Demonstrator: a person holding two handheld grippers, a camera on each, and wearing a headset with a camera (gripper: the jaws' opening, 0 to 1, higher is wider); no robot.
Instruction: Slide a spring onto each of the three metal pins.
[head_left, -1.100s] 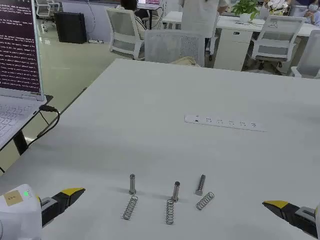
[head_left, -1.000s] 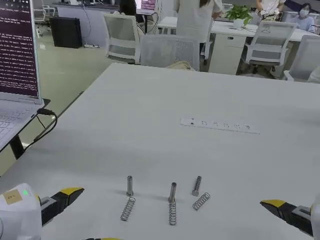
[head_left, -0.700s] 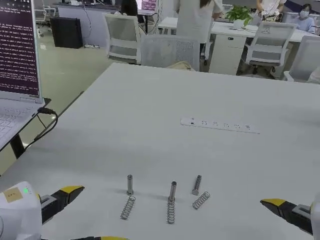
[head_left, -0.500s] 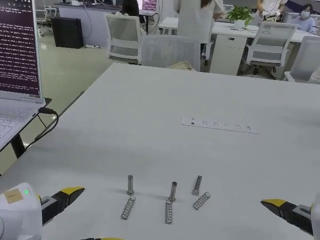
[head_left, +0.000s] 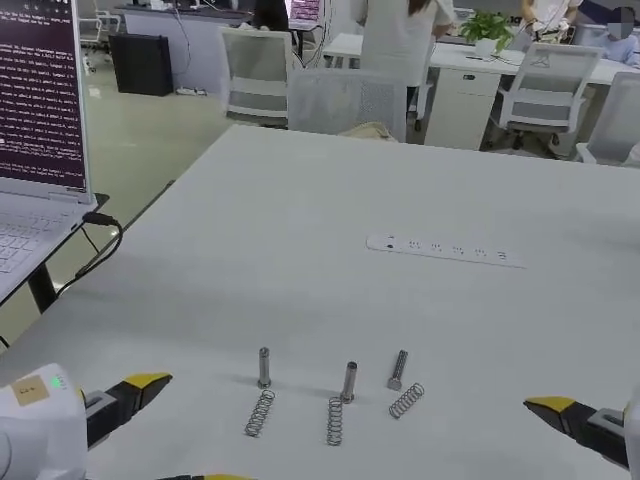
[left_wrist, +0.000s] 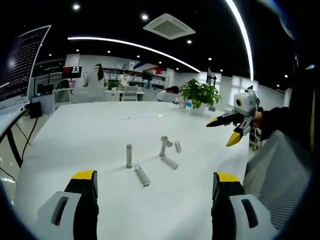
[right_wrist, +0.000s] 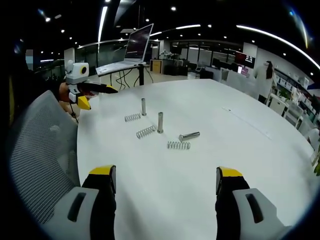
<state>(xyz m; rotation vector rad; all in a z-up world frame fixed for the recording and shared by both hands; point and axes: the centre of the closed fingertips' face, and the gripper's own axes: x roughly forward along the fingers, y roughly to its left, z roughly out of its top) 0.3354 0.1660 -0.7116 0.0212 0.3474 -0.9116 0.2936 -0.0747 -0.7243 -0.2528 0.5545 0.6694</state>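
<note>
As right gripper view shows, pin (right_wrist: 189, 135) lies flat.

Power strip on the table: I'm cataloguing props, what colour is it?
The power strip is white, clearest in the head view.

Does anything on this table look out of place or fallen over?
Yes: the rightmost pin lies on its side on the table, while the left pin and the middle pin stand upright. It probably needs standing up first.

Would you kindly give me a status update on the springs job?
Left gripper open, right gripper open, both empty. Three springs lying beside pins, none threaded. Nothing blocking.
</note>
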